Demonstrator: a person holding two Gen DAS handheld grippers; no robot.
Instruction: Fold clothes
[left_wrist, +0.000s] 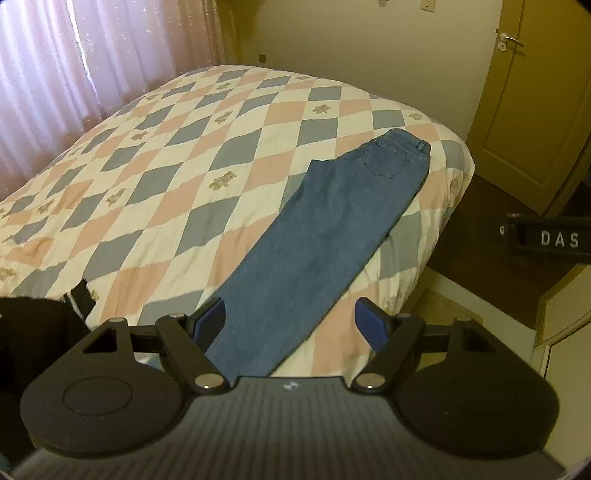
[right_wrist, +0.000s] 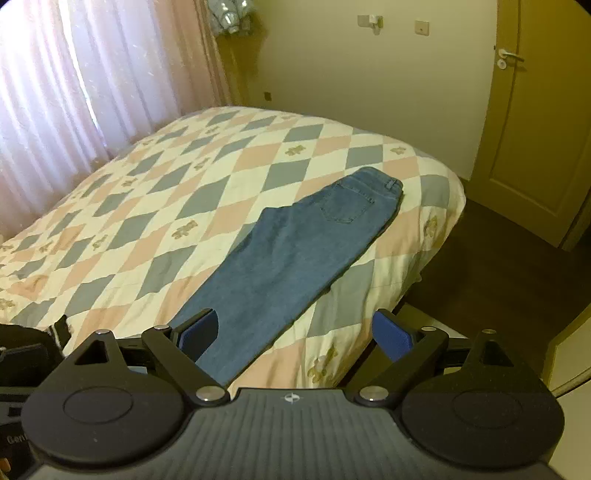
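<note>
A pair of blue jeans lies flat on the bed, folded lengthwise with one leg on the other, waistband at the far right corner and leg hems toward me. My left gripper hangs open above the leg end, its blue pads on either side of the denim with nothing held. In the right wrist view my right gripper is also open over the near edge of the bed, its left pad above the leg hem. The hems themselves are hidden behind the gripper bodies.
The bed carries a checked quilt of pink, grey and cream diamonds with teddy bears. Pink curtains hang at the left. A yellow door stands at the right beyond dark floor. A dark object sits at the near left.
</note>
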